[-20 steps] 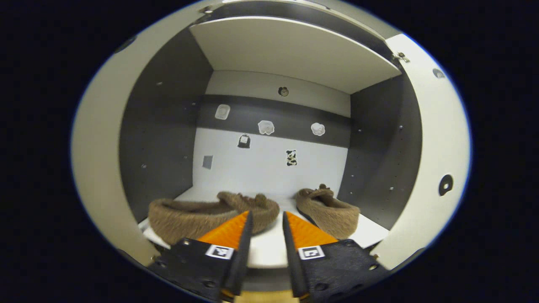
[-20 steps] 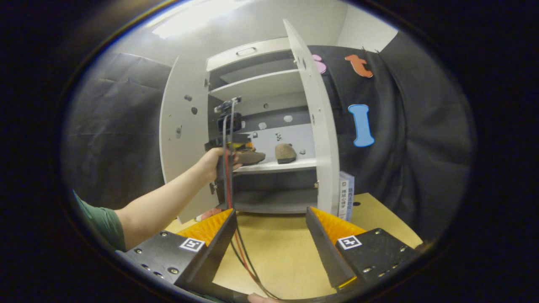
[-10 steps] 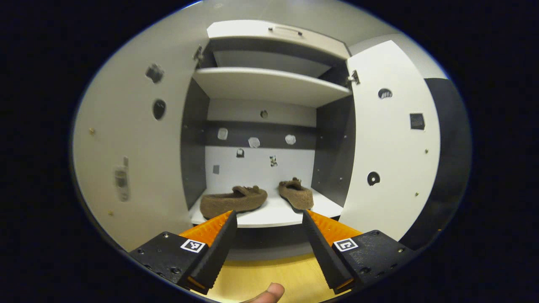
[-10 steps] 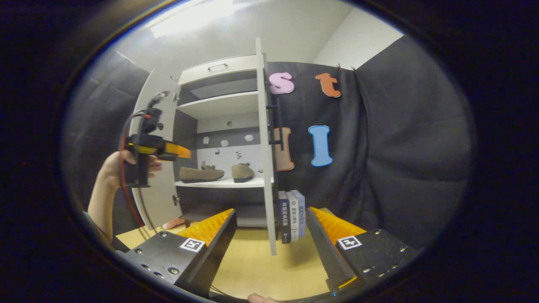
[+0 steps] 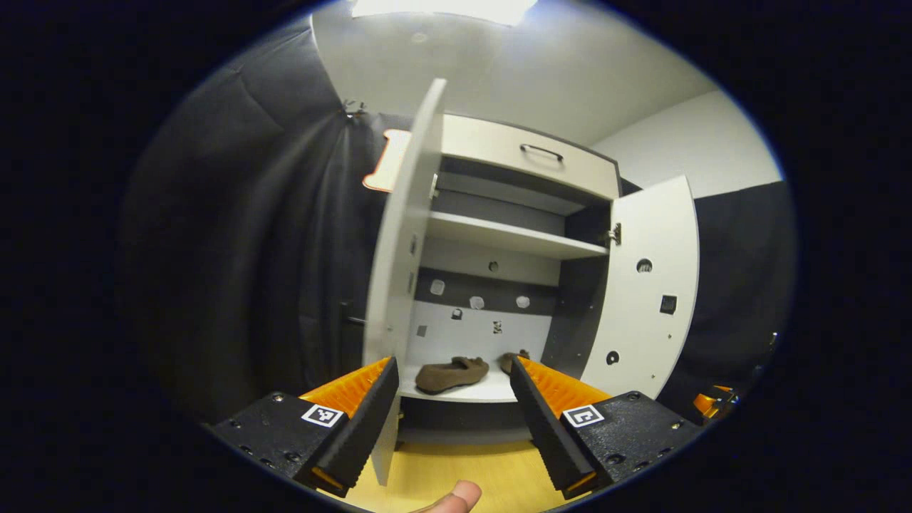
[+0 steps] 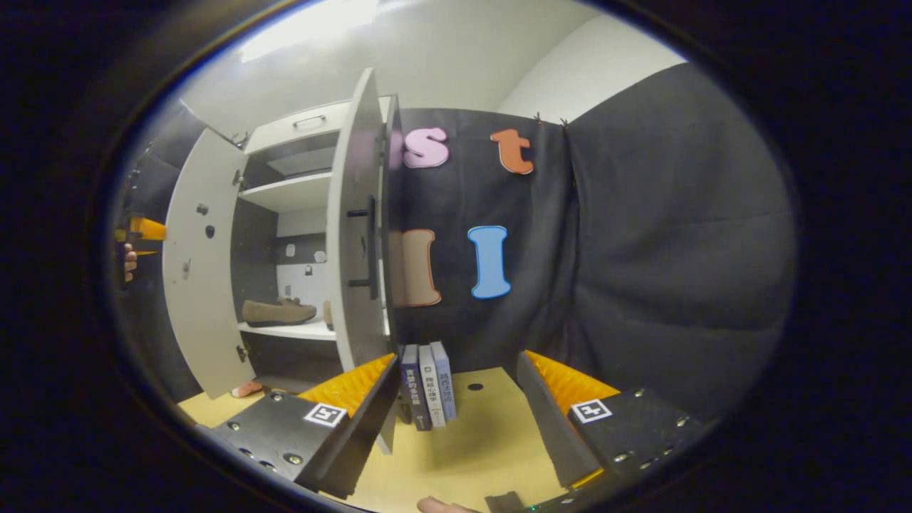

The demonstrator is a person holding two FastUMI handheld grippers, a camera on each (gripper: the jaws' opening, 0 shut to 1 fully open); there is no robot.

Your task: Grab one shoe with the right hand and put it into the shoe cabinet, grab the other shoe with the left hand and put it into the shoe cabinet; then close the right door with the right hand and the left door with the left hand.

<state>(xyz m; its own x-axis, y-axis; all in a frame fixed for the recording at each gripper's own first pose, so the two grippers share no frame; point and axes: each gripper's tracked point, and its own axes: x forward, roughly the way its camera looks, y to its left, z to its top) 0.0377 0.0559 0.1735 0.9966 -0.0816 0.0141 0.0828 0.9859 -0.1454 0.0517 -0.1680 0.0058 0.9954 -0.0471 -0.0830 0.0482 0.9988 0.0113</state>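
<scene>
1. Both shoes (image 5: 452,373) lie on the lower shelf (image 5: 456,390) of the shoe cabinet (image 5: 524,153), one toward the left side, the other toward the right and partly hidden. That half of the job looks done.
2. Both doors stand open. The right door (image 6: 354,235) is seen nearly edge-on in the right gripper view, its dark handle (image 6: 370,246) on the outer face. The left door (image 5: 402,235) is likewise edge-on in the left gripper view.
3. The right gripper (image 6: 456,388) has its fingers wide apart and holds nothing. It sits just outside the right door, above the yellow floor (image 6: 477,442).
4. The left gripper (image 5: 450,390) is also spread wide and empty, facing the cabinet front.
5. Risk: books (image 6: 427,385) stand at the foot of the right door. A low swing could knock them over.
6. Risk: pushing on the thin edge may make a finger slip off, so the flat face or handle is safer.
7. Risk: a shoe near the shelf's front edge could stop a door closing fully.
</scene>
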